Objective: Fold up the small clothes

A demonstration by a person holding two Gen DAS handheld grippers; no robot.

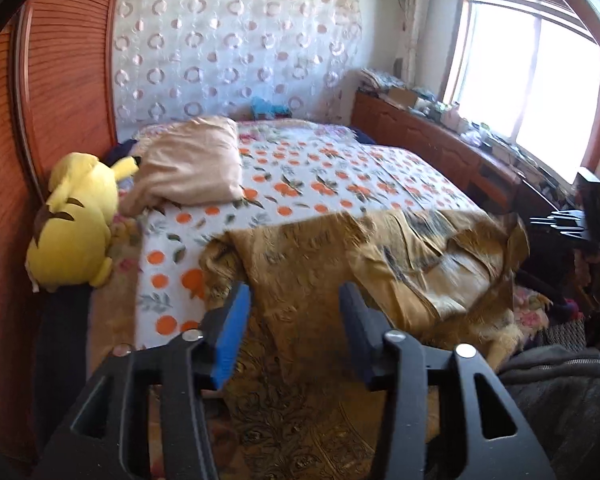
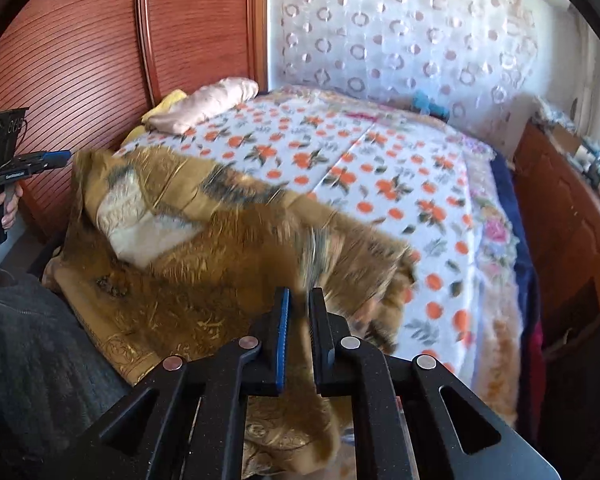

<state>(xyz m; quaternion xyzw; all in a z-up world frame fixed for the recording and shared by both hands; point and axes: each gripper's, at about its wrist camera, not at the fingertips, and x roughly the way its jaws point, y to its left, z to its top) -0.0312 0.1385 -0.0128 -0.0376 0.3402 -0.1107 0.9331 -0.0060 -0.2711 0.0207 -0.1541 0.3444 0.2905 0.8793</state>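
A golden-brown patterned garment with a pale lining (image 1: 380, 264) (image 2: 220, 240) lies rumpled across the near end of the bed. My left gripper (image 1: 296, 292) hovers over its near part, open, with nothing pinched between the blue pad and the black one. In the right wrist view the left gripper (image 2: 66, 156) sits just off the garment's far left corner. My right gripper (image 2: 300, 294) has its jaws nearly together, with a fold of the garment running through the narrow gap and hanging below. The right gripper (image 1: 540, 224) also shows at the right edge of the left wrist view.
The bed carries a white sheet with orange fruit print (image 1: 300, 176). A beige pillow (image 1: 188, 168) and a yellow plush toy (image 1: 76, 216) lie by the red-brown wardrobe (image 1: 60, 80). A cluttered wooden sideboard (image 1: 440, 140) runs under the window. A person's grey clothing (image 2: 32, 340) is close.
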